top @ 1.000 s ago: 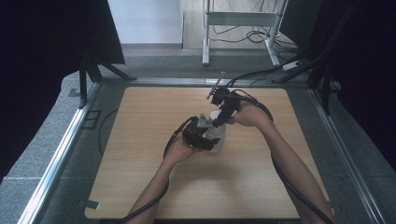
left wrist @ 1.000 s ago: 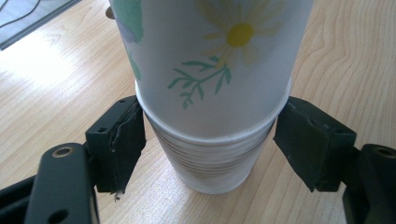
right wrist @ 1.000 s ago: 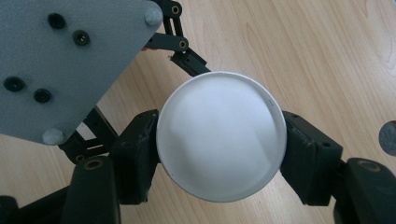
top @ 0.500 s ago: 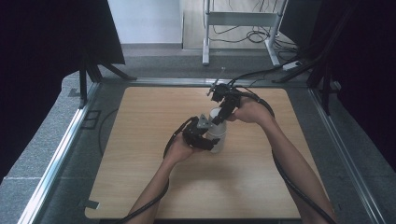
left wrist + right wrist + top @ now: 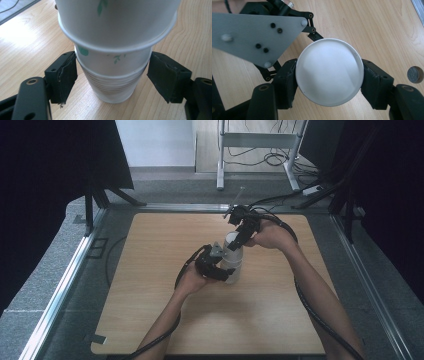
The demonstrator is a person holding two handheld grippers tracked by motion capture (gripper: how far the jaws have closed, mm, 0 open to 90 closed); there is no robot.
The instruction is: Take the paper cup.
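A stack of white paper cups [image 5: 233,266] with green leaf prints stands upside down in the middle of the wooden table [image 5: 150,320]. My left gripper [image 5: 229,273] reaches in level around the stack's lower part [image 5: 112,85]. Its jaws have just been opening, and its pads [image 5: 65,75] sit right beside the cup walls with the stack between them. My right gripper [image 5: 239,239] comes from above and is shut on the top cup [image 5: 329,75]. Its pads [image 5: 374,82] press both sides. The top cup [image 5: 117,22] sits raised on the stack.
A small round coin-like thing [image 5: 415,74] lies on the table near the right gripper. Cables trail from both grippers [image 5: 310,310]. Metal rails [image 5: 60,290] border the table. A metal stand [image 5: 255,140] and dark curtains are behind it.
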